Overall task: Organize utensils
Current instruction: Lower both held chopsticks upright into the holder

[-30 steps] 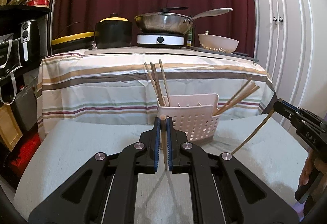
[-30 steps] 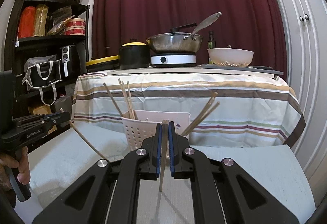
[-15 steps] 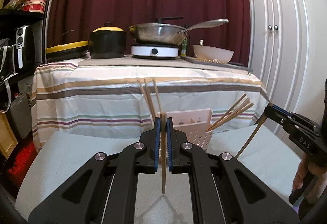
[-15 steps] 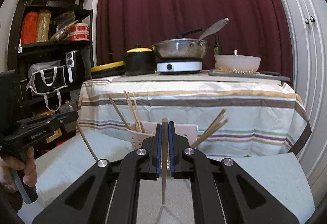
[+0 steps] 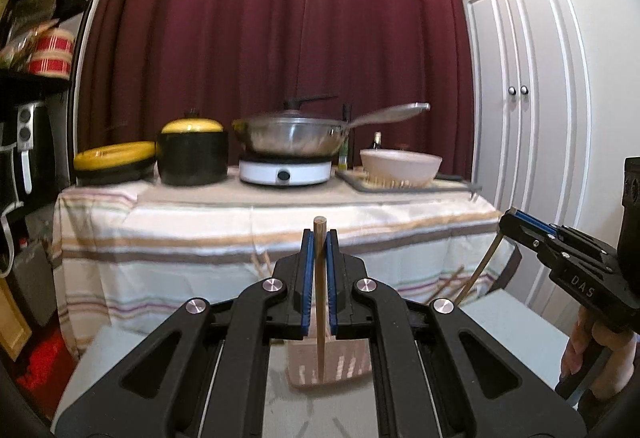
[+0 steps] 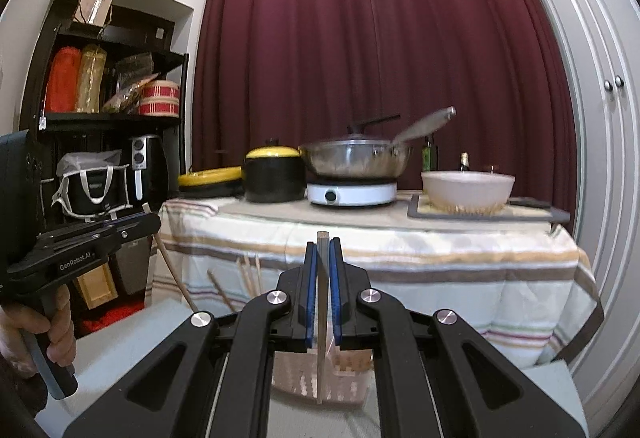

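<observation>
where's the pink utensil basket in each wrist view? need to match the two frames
Left wrist: pink utensil basket sits bottom centre, mostly hidden behind the left gripper, seen through the gap in its body.
Right wrist: basket bottom centre, likewise behind the right gripper.
Shared landmark: white induction hob under the steel pan on the striped table.

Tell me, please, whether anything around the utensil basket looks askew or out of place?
Nothing looks spilled or damaged. The chopsticks already in the pink basket splay outward at loose angles rather than standing together. Each gripper, left and right, pinches one chopstick, hanging point down.
</observation>
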The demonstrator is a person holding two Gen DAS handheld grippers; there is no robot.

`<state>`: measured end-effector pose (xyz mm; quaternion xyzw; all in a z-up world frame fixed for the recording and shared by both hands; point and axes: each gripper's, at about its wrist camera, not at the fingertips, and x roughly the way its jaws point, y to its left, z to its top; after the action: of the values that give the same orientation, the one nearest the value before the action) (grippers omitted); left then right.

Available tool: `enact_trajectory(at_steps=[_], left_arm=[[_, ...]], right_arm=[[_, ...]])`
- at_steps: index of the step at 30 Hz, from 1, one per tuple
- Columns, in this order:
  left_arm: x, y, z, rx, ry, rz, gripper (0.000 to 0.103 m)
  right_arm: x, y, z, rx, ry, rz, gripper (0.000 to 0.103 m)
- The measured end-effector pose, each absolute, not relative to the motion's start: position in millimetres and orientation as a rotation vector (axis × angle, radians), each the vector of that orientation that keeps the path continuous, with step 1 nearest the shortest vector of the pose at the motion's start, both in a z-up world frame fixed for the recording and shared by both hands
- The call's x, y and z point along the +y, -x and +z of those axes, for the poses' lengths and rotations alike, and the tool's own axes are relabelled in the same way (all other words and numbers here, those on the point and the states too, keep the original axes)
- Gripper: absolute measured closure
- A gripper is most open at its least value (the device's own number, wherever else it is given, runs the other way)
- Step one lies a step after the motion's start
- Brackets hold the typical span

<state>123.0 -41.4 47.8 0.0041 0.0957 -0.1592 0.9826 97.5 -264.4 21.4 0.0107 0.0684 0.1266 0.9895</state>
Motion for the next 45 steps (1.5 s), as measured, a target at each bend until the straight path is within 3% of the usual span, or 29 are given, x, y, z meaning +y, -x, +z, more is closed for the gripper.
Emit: enact_trajectory(at_steps=[28,45], left_arm=[[-84,-207,86,0.053,-0.024,-0.306,0.097],[-89,-247,29,0.112,0.006,-0.262,0.097]], right_arm=[[-262,-178,26,0.091,-0.001,0.203,0.096],[-270,-203,-17,0.17,-0.037,0.199,0.096]])
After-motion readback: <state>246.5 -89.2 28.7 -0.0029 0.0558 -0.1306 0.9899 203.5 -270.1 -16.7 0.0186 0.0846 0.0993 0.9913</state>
